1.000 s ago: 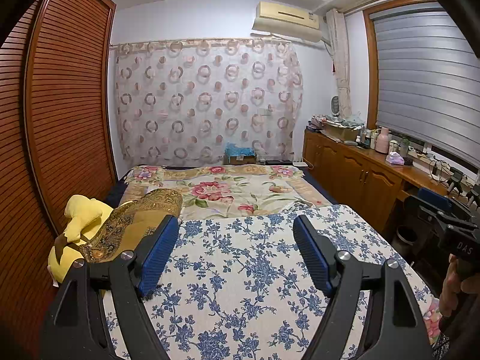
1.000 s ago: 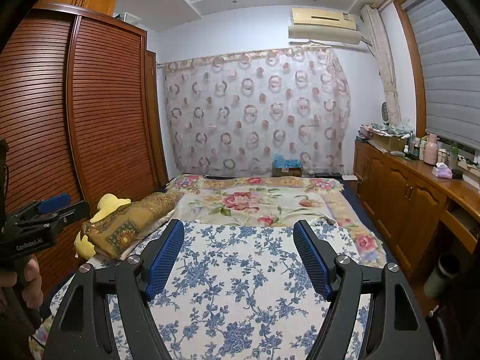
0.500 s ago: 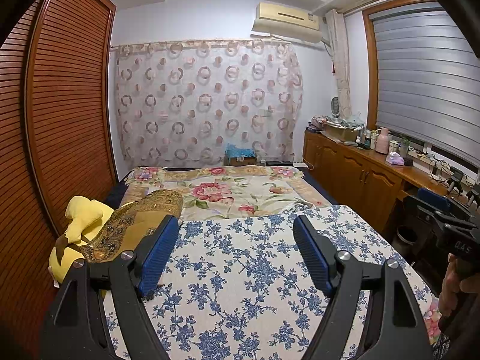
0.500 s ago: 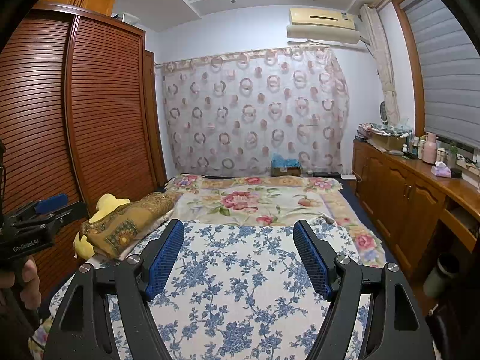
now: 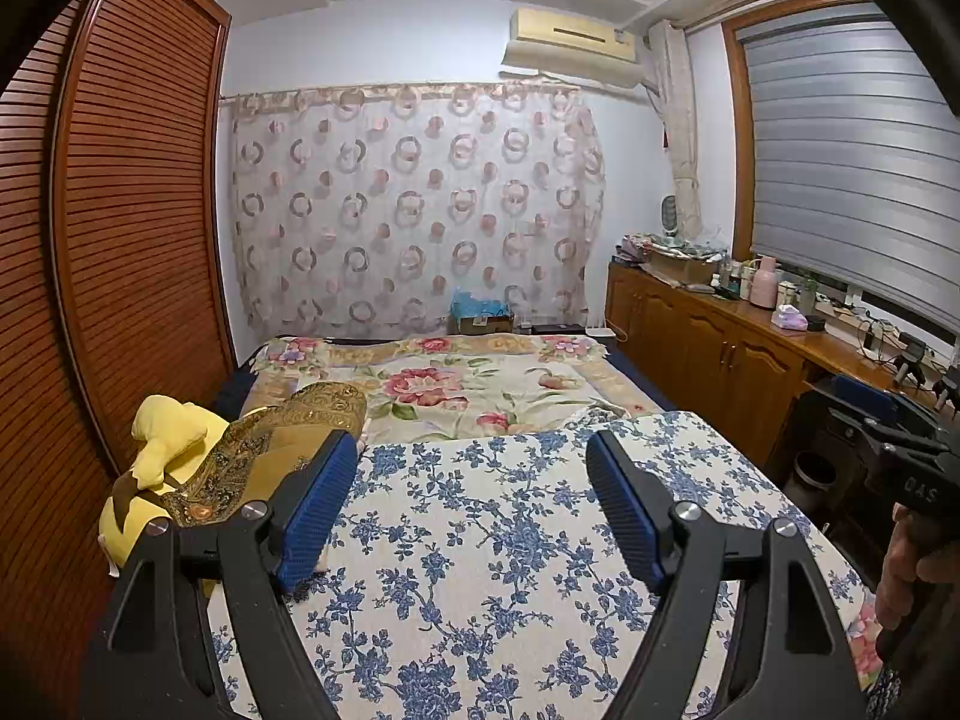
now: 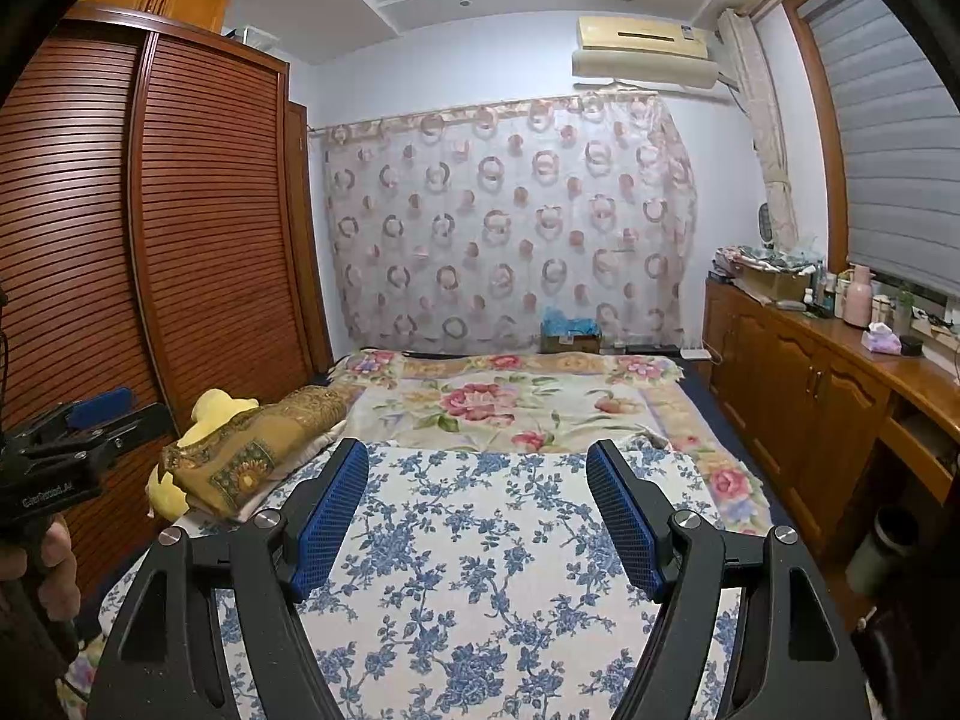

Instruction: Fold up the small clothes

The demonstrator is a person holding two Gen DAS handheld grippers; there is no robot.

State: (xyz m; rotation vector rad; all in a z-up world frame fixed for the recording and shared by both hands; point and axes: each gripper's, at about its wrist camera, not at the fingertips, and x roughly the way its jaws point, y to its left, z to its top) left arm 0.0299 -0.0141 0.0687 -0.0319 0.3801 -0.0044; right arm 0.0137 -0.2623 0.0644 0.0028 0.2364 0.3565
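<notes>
Two tools were in your hands, both with jaws spread wide and nothing between them. The left tool (image 5: 468, 510) and right tool (image 6: 477, 516) sat at lower centre of their frames, above a blue-flowered cloth (image 5: 480, 540) spread flat on the bed (image 6: 516, 402). No small clothes could be made out.

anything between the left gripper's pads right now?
Nothing held. The left gripper stands open, and only the blue-flowered bedspread shows through the gap behind it, with no garment on it. Left wrist view.
</notes>
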